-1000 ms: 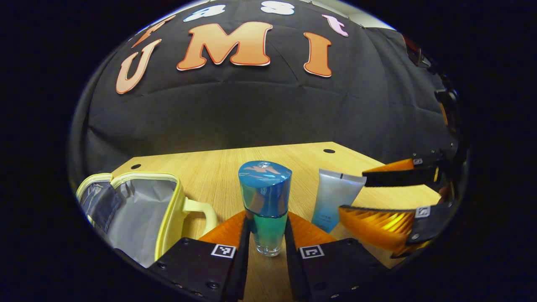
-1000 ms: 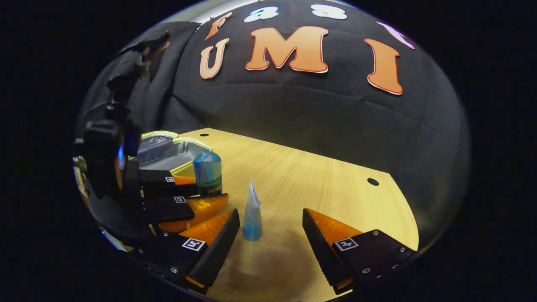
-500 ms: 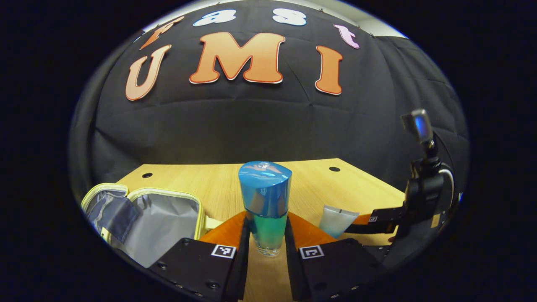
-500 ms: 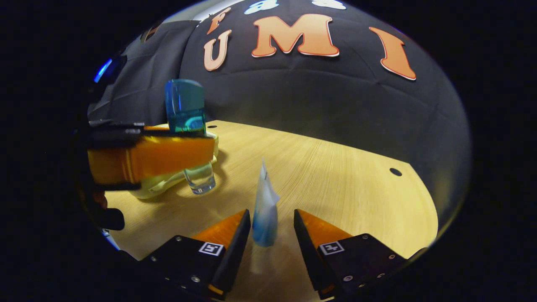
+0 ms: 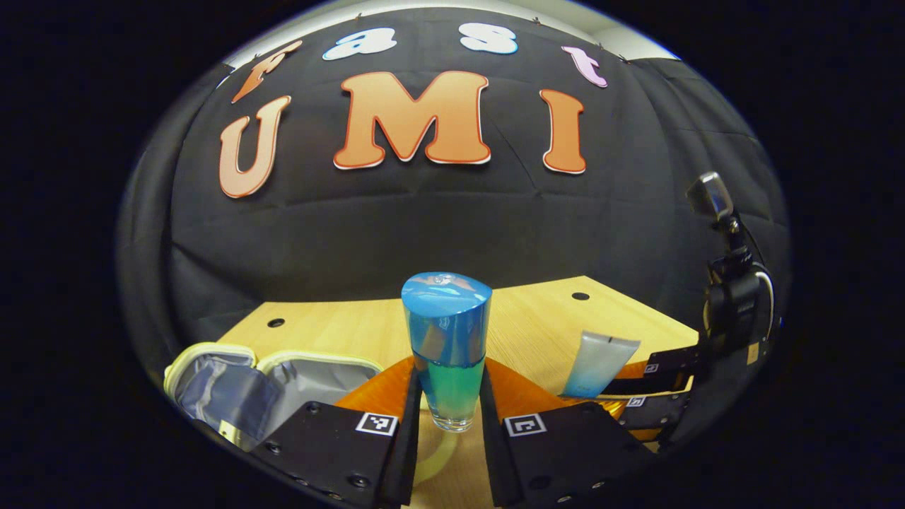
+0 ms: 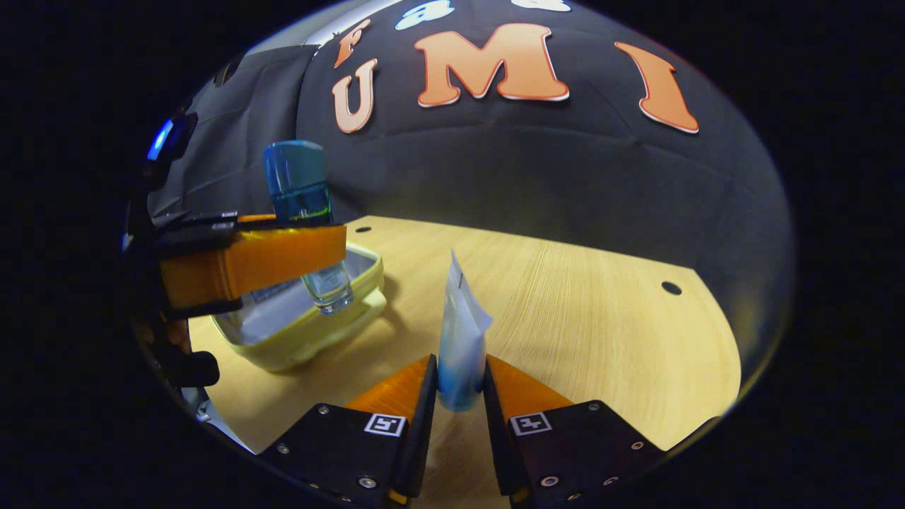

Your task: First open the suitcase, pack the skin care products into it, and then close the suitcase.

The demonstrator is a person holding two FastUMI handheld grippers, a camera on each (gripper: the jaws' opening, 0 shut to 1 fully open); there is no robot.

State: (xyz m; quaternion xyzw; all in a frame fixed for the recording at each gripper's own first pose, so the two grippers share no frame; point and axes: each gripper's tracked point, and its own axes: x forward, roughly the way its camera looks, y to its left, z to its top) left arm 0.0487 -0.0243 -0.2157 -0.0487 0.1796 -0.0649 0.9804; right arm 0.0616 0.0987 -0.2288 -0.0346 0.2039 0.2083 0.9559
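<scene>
Your left tool (image 5: 447, 424) grips the blue bottle (image 5: 447, 346) above the open suitcase (image 6: 311, 322); your right tool (image 6: 458, 396) pinches the tube (image 6: 461, 339), seemingly off the table (image 6: 601, 318). The soft tube could slip if squeezed unevenly.

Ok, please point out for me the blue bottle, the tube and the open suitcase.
blue bottle (image 5: 447, 332): left gripper view, on its cap.
tube (image 6: 461, 346): right gripper view, on its middle.
suitcase (image 6: 322, 339): right gripper view, on its yellow outer wall.
</scene>
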